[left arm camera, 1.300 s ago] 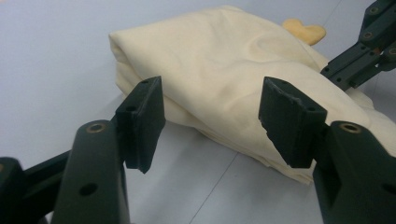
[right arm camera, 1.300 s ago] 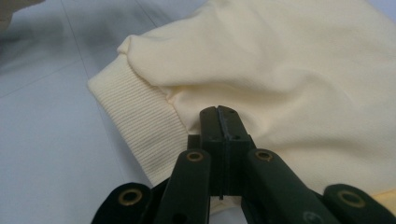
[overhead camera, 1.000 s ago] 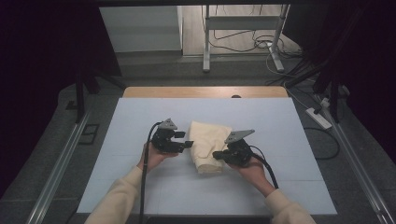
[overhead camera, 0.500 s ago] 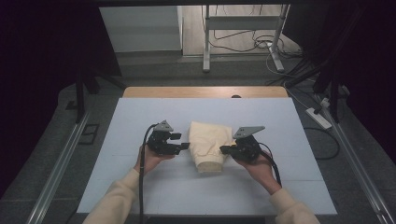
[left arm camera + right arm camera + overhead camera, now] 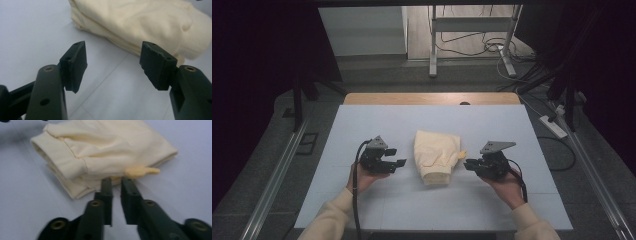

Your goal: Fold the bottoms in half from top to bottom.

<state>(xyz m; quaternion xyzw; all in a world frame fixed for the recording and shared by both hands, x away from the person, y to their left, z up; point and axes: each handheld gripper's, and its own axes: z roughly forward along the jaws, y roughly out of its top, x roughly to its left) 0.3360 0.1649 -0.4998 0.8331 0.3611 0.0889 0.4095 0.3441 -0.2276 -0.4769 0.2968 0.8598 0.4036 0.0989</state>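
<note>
Folded cream-yellow knit garment [image 5: 436, 156] lies near the middle of the pale blue-white bench [image 5: 362, 120]; bare bench surface on every side of it, widest toward the far edge and the near edge; wooden strip of bench top [image 5: 432, 98] shows beyond the far edge of the pale cover.

Garment's long axis runs from far to near in the high view, slightly slanted; the wider folded end lies far, the narrower ribbed cuff end [image 5: 435, 176] points toward the person; a small yellow tab [image 5: 461, 154] sticks out from its right side.

Left claw [image 5: 399, 163] sits to the garment's left, clear of it, jaws spread with nothing between them; in the left gripper view the cloth [image 5: 140, 22] lies just beyond the pads.

Right claw [image 5: 466, 164] sits to the garment's right, tips just beside the tab; its jaws have just been opening, a narrow gap between them, holding nothing; in the right gripper view the garment [image 5: 100, 152] lies just past the tips, apart from them.
</note>
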